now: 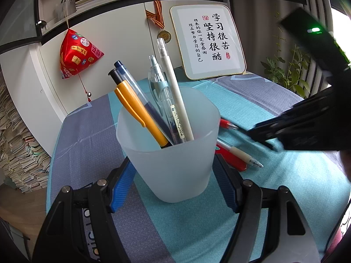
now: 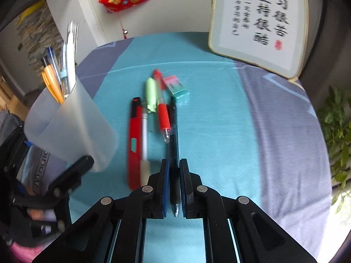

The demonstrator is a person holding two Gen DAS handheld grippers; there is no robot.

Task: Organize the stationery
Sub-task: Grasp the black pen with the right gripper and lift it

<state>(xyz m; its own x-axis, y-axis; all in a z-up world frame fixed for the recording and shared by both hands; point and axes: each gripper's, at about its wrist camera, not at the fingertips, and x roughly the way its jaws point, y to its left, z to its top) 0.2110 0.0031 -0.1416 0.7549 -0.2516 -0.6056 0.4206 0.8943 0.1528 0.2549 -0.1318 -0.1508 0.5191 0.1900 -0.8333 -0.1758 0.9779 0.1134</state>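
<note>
R gripper (image 2: 174, 175) pinching black pen (image 2: 174, 131) on cloth (image 2: 219, 131) | L gripper (image 1: 173, 175) clamped on cup (image 1: 169, 153), tilted | done: 5 pens in cup | left: black pen, red pen (image 2: 162, 111), green marker (image 2: 151, 94), white pen (image 2: 144, 135), red cutter (image 2: 133, 144), eraser (image 2: 177, 87)

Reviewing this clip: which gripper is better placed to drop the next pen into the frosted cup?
Right. The right gripper is already shut on the black pen, so it probably only has to lift and carry it over. The left gripper is occupied, clamped on the frosted cup and holding it steady.
</note>
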